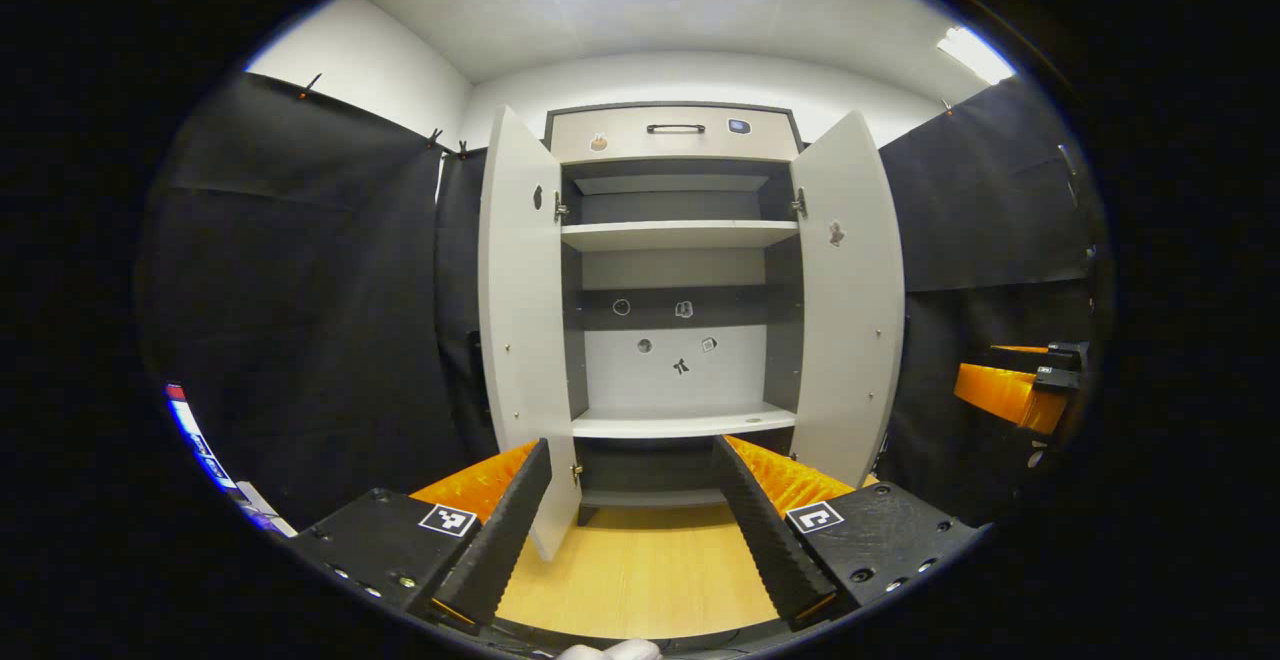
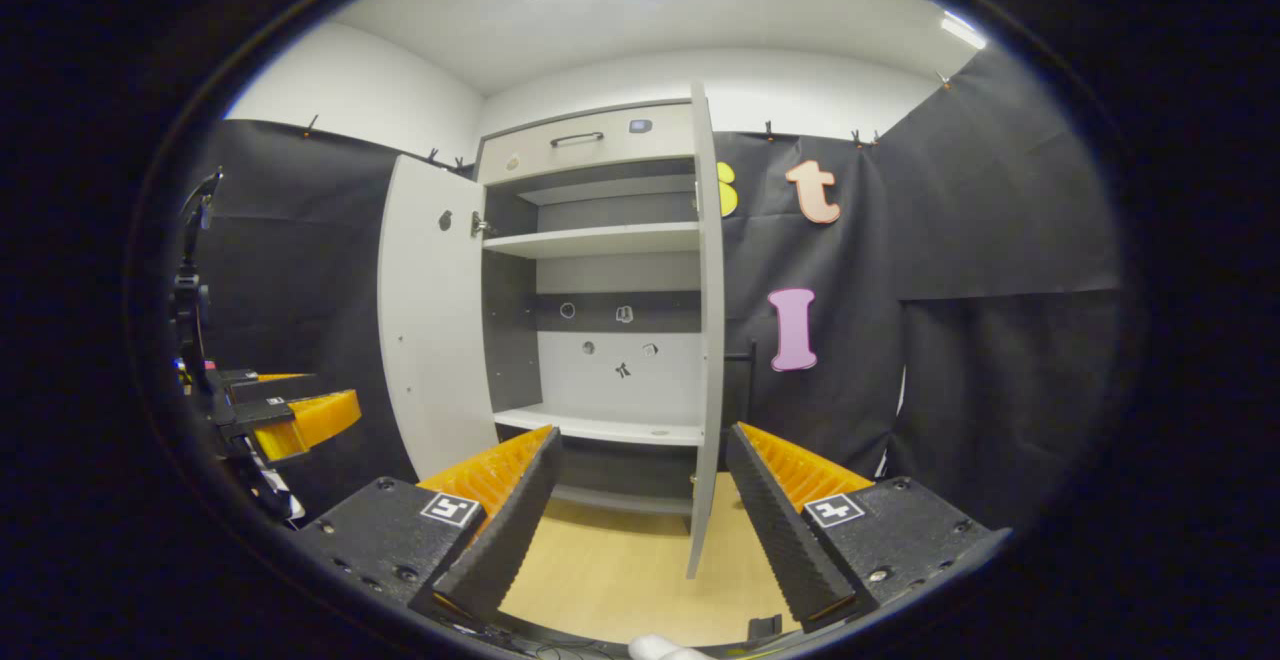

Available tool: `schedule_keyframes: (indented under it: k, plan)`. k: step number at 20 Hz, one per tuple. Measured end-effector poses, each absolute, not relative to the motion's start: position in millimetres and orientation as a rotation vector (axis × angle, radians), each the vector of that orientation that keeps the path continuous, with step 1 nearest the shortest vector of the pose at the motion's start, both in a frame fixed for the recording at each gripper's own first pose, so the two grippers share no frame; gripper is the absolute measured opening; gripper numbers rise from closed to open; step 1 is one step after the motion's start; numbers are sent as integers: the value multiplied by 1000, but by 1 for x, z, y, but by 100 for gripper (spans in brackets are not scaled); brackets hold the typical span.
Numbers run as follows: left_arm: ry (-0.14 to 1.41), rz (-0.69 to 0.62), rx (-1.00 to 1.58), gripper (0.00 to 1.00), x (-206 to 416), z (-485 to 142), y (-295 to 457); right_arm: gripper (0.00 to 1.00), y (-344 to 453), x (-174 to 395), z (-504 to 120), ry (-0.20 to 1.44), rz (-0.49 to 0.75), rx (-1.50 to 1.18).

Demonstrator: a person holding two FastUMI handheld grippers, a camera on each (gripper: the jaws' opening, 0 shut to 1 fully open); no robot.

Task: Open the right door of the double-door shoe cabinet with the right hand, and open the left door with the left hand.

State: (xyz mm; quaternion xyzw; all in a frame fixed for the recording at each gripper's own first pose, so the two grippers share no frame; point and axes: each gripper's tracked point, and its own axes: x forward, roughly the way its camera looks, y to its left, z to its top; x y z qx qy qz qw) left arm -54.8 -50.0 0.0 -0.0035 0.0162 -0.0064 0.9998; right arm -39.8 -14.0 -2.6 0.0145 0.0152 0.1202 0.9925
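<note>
Both doors hang wide off the shoe cabinet (image 1: pixel 672 135), left gripper (image 1: pixel 635 525) and right gripper (image 2: pixel 640 520) spread and empty before it; rigid, light panels, best pinched at the free edge

left gripper view faces shoe cabinet (image 1: pixel 680 290) head-on, right gripper view from its right; both share shelves

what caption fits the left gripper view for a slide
Open left gripper faces the grey double-door shoe cabinet, with both doors swung open on bare shelves.
</note>
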Motion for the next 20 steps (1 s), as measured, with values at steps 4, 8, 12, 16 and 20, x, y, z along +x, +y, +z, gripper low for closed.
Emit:
schedule_keyframes:
  k: [4,8,12,16,20]
  plan:
    - [32,-12,25,96,-62,-1,-66,100,-30,-46,-8,39,214,34]
    - [33,9,19,96,-69,-2,-64,100,-41,-52,-11,45,195,34]
    - [23,35,15,96,-72,0,-53,100,-38,-54,-11,47,198,33]
    - [18,46,1,96,-74,3,-46,100,-32,-56,-8,37,206,25]
    - [17,58,-3,96,-75,5,-37,100,-25,-57,-6,32,214,25]
